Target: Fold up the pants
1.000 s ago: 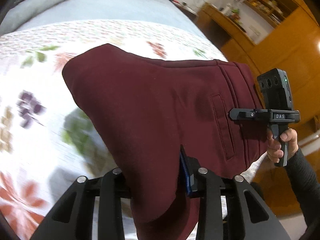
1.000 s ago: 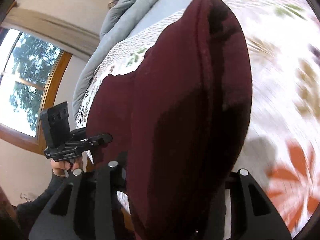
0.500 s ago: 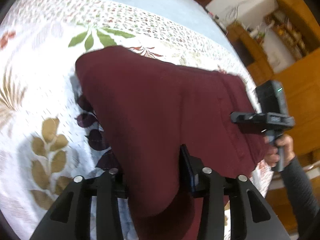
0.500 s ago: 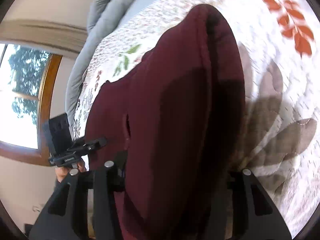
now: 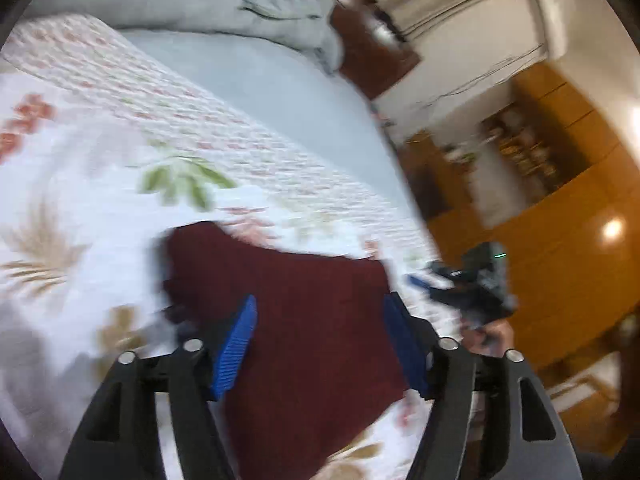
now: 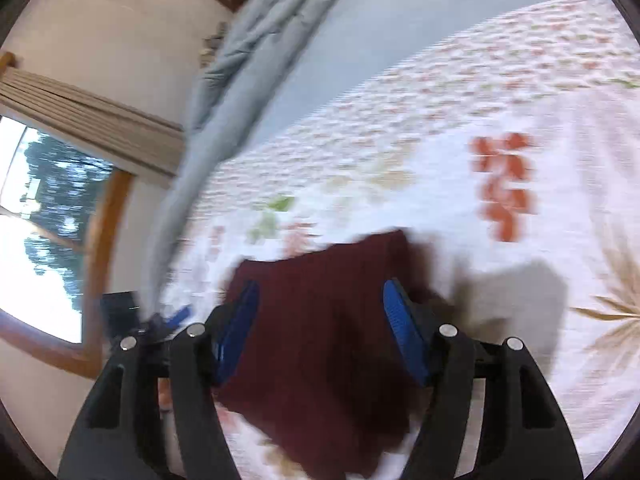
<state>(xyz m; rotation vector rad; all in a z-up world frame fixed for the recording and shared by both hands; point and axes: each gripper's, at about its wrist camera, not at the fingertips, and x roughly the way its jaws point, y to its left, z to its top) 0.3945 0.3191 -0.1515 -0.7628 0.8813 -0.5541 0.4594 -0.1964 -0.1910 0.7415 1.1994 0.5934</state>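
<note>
The maroon pants (image 5: 308,320) lie folded flat on the floral bedspread (image 5: 100,148). My left gripper (image 5: 320,344) hovers over them, its jaws opening wide, and the blue pads (image 5: 236,344) press on nothing. In the right wrist view the same pants (image 6: 320,320) lie below my right gripper (image 6: 320,336), whose jaws are also opening with the cloth lying loose under the gap. The right gripper (image 5: 472,284) shows at the pants' right edge in the left view, held by a hand. The left gripper (image 6: 160,320) appears blurred at the lower left of the right view.
A grey duvet (image 5: 240,4) is bunched at the far end of the bed, beside a pale blue sheet (image 5: 280,88). Wooden cabinets (image 5: 560,240) stand to the right of the bed. A window (image 6: 40,232) with a curtain is on the left.
Both grippers have let go of the pants and their jaws have spread. The cloth, lifted and draped before, now lies flat on the bedspread. Both cameras have pulled back.
</note>
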